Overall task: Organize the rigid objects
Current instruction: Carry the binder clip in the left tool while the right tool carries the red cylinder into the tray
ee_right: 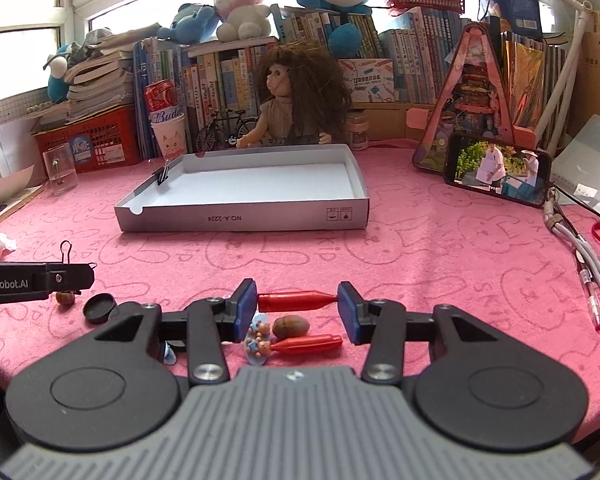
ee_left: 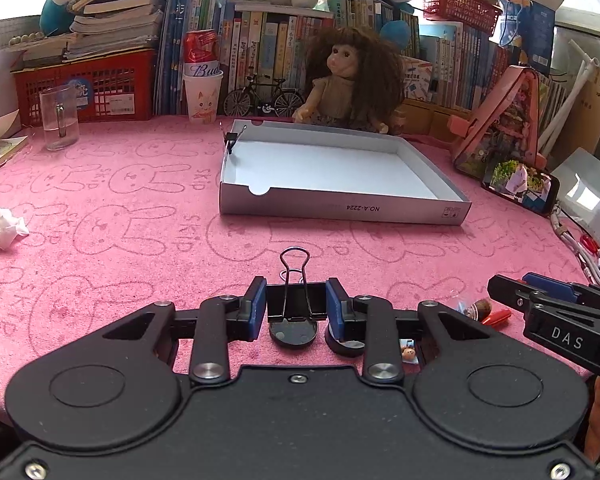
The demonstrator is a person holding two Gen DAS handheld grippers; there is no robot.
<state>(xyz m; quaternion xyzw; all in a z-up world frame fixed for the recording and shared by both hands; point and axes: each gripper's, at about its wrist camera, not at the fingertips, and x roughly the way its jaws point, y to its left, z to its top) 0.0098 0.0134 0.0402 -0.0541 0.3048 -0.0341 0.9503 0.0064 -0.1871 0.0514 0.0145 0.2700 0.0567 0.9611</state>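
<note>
The left gripper (ee_left: 296, 306) is squeezing its blue pads against the two sides of a black metal binder clip (ee_left: 295, 300), jaws drawn in narrow, the clip's wire handle sticking up ahead of the fingertips. The right gripper (ee_right: 297, 306) is standing somewhat wider, pinching a red plastic pen cap (ee_right: 294, 300) lengthwise, one pad on the blunt end and the other on the thin tip.

That end-to-end hold is looking like the weak point: the tip is offering little surface to the pad, so any twist of the wrist could let the cap pivot and pop out. The clip is sitting more securely (its flat sides suit the pads), though its handle could catch on a box wall during placing.

Just below the right gripper's jaws a second red cap (ee_right: 308, 345), a brown nut (ee_right: 291, 326) and a small bear figurine (ee_right: 259, 338) are lying close together on the pink rabbit-print cloth (ee_right: 420, 256), and a low sweep could scatter them. A black round lid (ee_right: 99, 308) is resting near the left gripper in the right wrist view.

Farther off, the shallow grey cardboard box (ee_left: 340, 210), the likely destination, is waiting open, another small black clip (ee_left: 231, 140) clamped to its left wall. The two grippers are working near each other, so crossing paths toward the box could cause a collision.
</note>
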